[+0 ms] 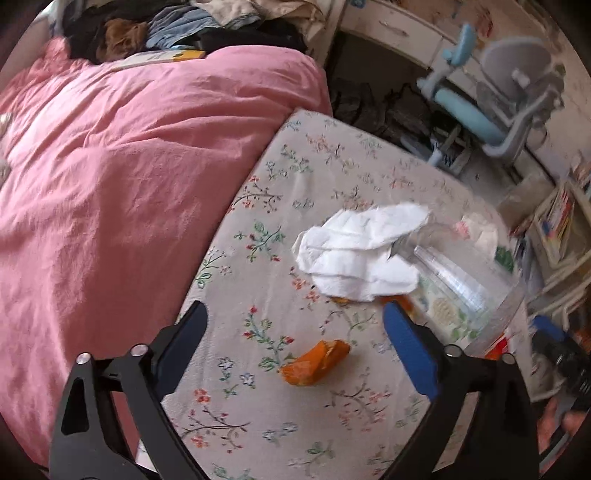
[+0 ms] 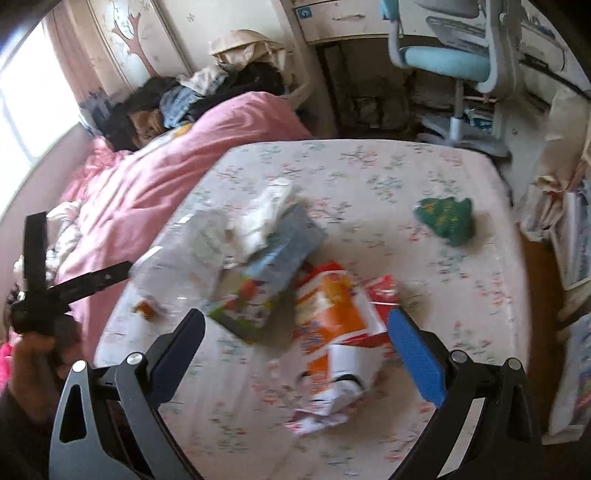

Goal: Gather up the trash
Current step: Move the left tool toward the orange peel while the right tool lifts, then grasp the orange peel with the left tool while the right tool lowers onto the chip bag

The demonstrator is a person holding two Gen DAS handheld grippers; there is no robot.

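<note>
On the floral sheet (image 1: 332, 155) lies an orange peel scrap (image 1: 316, 363), just below and between the fingers of my left gripper (image 1: 295, 314), which is open and empty. Past it sits a crumpled white tissue (image 1: 358, 251) against a clear plastic bag (image 1: 465, 280). My right gripper (image 2: 295, 321) is open above an orange-and-white snack bag (image 2: 332, 332), not gripping it. Near it are a colourful tissue box (image 2: 266, 288), a red wrapper (image 2: 384, 288), the clear bag (image 2: 177, 254) and a green wrapper (image 2: 447, 219). The left gripper (image 2: 81, 242) shows at far left, held by a hand (image 2: 33, 350).
A pink duvet (image 1: 129, 184) covers the left half of the bed, with piled clothes (image 1: 192, 29) at its head. A blue-and-grey desk chair (image 2: 450, 62) and a white desk stand beyond the bed's far edge. Shelves with books (image 1: 554, 221) stand at the right.
</note>
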